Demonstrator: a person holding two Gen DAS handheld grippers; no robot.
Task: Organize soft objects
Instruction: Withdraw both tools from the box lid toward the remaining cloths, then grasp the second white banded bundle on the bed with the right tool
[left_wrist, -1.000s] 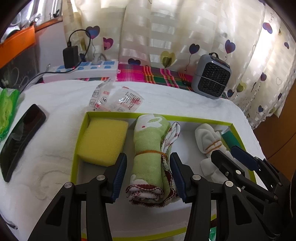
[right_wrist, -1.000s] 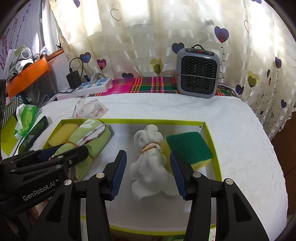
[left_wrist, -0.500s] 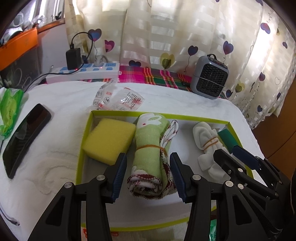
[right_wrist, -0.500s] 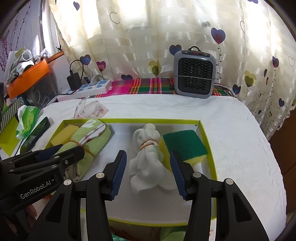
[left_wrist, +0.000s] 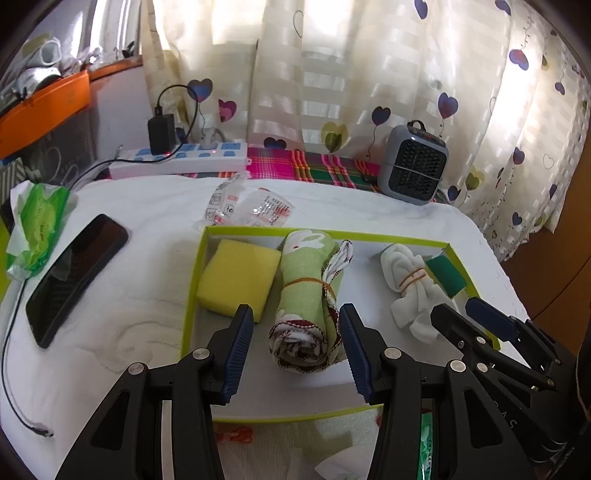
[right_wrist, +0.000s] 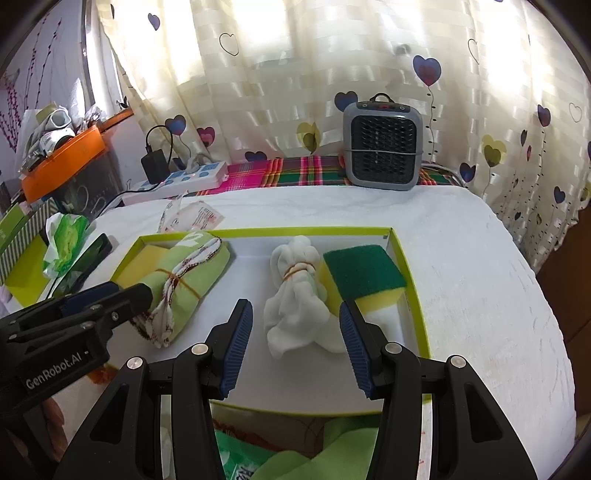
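You are working over a table draped in a white towel (left_wrist: 110, 332), with a heart-print curtain (right_wrist: 295, 92) hanging behind it, a small grey heater (right_wrist: 382, 147) and a white power strip (left_wrist: 181, 162) sitting at the far edge, and a dark phone (left_wrist: 74, 280) lying off to the left. A shallow green-rimmed tray (left_wrist: 192, 280) is holding everything soft. Your left gripper (left_wrist: 297, 350) is hovering with its jaws apart over the near end of the green rolled towel (left_wrist: 306, 291), which is lying with its long axis running away from you, beside a yellow sponge (left_wrist: 236, 277). Your right gripper (right_wrist: 295, 347) is standing open around the white banded cloth bundle (right_wrist: 295, 295), apparently without pressing it; the bundle is pointing lengthwise toward the curtain, just beside the green-topped scouring sponge (right_wrist: 364, 269).
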